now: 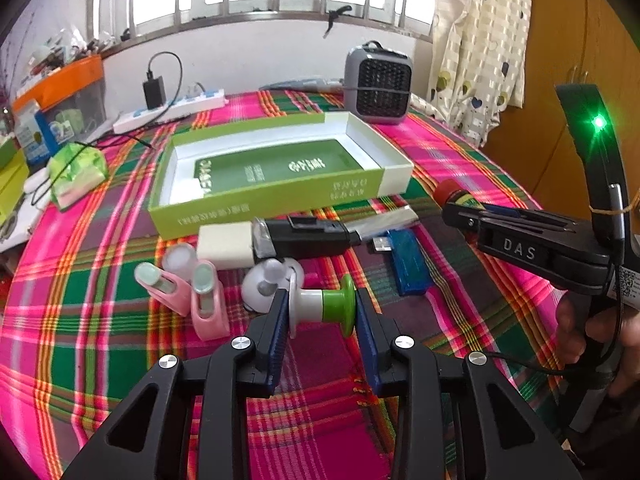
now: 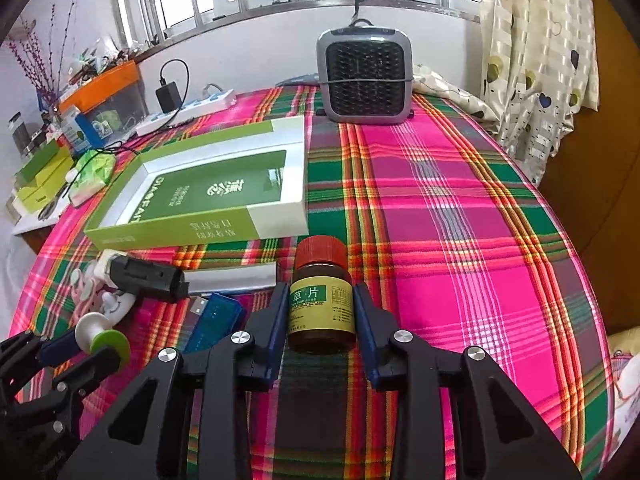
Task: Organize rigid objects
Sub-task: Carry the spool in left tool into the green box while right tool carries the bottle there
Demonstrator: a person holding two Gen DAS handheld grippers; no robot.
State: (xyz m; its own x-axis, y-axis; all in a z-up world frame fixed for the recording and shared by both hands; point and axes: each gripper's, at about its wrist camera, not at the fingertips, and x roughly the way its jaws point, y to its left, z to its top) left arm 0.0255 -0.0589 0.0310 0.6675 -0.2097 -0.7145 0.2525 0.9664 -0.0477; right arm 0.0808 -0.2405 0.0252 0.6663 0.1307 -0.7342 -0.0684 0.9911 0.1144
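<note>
Brown glass: pill bottle (image 2: 321,308) w/ red cap, upright on the plaid cloth (image 2: 440,240), clamped between my right gripper (image 2: 320,320) pads at label height.
Bottle feel: prob rigid, smooth, breakable; grip mid-body, not the cap.
Spool: white-green plastic spool (image 1: 324,306) lying sideways, my left gripper (image 1: 322,312) squeezing its two end flanges.
Spool feel: looks light, stiff; could roll if let go.
Box: 1 open green box (image 1: 276,200), behind both, just past the clutter.
Count: 1 bottle, 1 spool, 2 pink clips (image 1: 188,292), 1 blue USB stick (image 1: 408,264), 1 black gadget (image 1: 308,236).
</note>
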